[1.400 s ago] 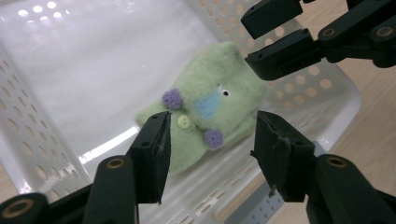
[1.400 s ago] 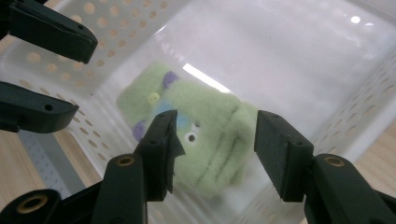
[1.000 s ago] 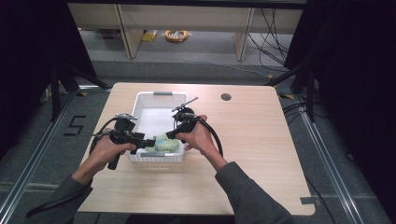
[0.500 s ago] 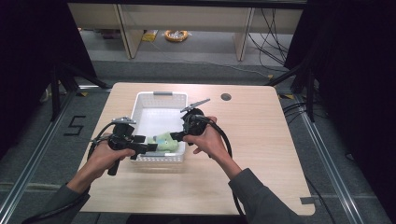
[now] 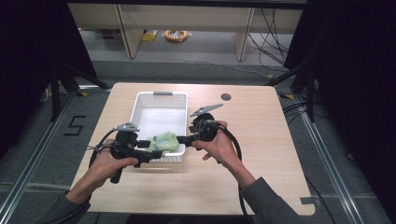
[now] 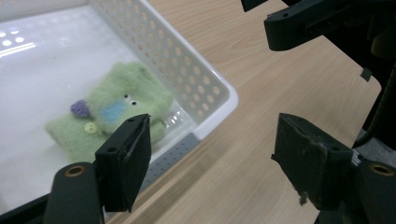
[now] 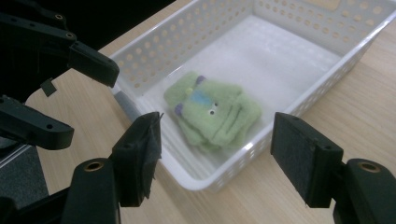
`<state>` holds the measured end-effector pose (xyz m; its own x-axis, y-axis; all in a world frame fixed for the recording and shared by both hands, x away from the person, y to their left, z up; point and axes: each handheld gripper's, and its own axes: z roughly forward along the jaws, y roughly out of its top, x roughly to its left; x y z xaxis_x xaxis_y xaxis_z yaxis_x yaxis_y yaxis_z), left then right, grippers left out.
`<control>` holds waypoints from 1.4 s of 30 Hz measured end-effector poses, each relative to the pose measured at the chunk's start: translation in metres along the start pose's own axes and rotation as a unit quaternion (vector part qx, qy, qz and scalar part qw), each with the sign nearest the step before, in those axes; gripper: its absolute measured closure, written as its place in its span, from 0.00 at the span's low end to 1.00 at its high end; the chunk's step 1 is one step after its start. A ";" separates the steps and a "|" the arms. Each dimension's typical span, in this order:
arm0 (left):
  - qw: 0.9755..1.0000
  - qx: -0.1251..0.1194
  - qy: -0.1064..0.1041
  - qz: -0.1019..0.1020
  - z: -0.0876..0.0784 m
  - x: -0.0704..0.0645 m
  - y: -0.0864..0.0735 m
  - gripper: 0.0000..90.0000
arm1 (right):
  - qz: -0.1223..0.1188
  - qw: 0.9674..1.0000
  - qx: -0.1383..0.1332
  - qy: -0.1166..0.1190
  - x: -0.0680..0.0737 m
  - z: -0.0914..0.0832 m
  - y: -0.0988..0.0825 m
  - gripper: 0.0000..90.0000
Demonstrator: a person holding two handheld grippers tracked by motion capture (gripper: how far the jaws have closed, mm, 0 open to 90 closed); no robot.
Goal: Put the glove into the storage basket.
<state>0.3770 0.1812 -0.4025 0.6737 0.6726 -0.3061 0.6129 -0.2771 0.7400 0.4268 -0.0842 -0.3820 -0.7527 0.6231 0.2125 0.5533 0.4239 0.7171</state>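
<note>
A green fuzzy mitten (image 5: 164, 141) with small eyes and a blue patch lies folded in the near end of a white perforated basket (image 5: 140, 112). My left gripper (image 5: 156, 153) points right at the basket's near-left corner. My right gripper (image 5: 183, 140) points left at its near-right wall. Both have just been opening, with nothing between the jaws. In the left gripper view the gripper (image 6: 215, 135) stands wide over the basket's corner (image 6: 187, 60), the mitten (image 6: 112, 109) beyond it. In the right gripper view the gripper (image 7: 219, 126) frames the mitten (image 7: 215, 112) inside the basket (image 7: 299, 18).
The basket stands left of centre on a light wooden table (image 5: 261, 154) with a round cable hole (image 5: 226, 97) at the back. Cables trail from both grippers toward the near edge. The left gripper's jaws (image 7: 88, 60) are close by at the left of the right gripper view.
Both grippers have drawn back from the mitten, the left one to the left and the right one to the right. Their jaws stand wider. The mitten stays in the basket.
</note>
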 end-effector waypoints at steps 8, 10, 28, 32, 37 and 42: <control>1.000 -0.002 -0.013 0.015 0.001 -0.014 -0.002 0.29 | 0.012 1.000 -0.015 0.003 -0.006 -0.019 -0.013 0.37; 1.000 -0.005 -0.014 0.018 0.002 -0.017 -0.003 0.29 | 0.008 1.000 -0.020 0.001 -0.009 -0.024 -0.016 0.37; 0.998 -0.012 -0.056 0.033 0.015 -0.042 -0.018 0.27 | 0.033 0.998 -0.056 0.001 -0.020 -0.063 -0.062 0.33; 0.997 -0.014 -0.061 0.040 0.018 -0.048 -0.019 0.27 | 0.044 0.997 -0.065 0.002 -0.020 -0.073 -0.070 0.33; 0.997 -0.014 -0.061 0.041 0.021 -0.052 -0.022 0.27 | 0.050 0.996 -0.070 0.002 -0.021 -0.077 -0.078 0.33; 0.997 -0.016 -0.066 0.038 0.023 -0.055 -0.025 0.27 | 0.055 0.996 -0.076 0.002 -0.023 -0.084 -0.088 0.33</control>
<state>0.3340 0.1348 -0.4182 0.7679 0.5533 -0.3228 0.5456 -0.3008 0.7822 0.3656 -0.1907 -0.3946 -0.6918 0.6578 0.2978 0.5727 0.2487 0.7811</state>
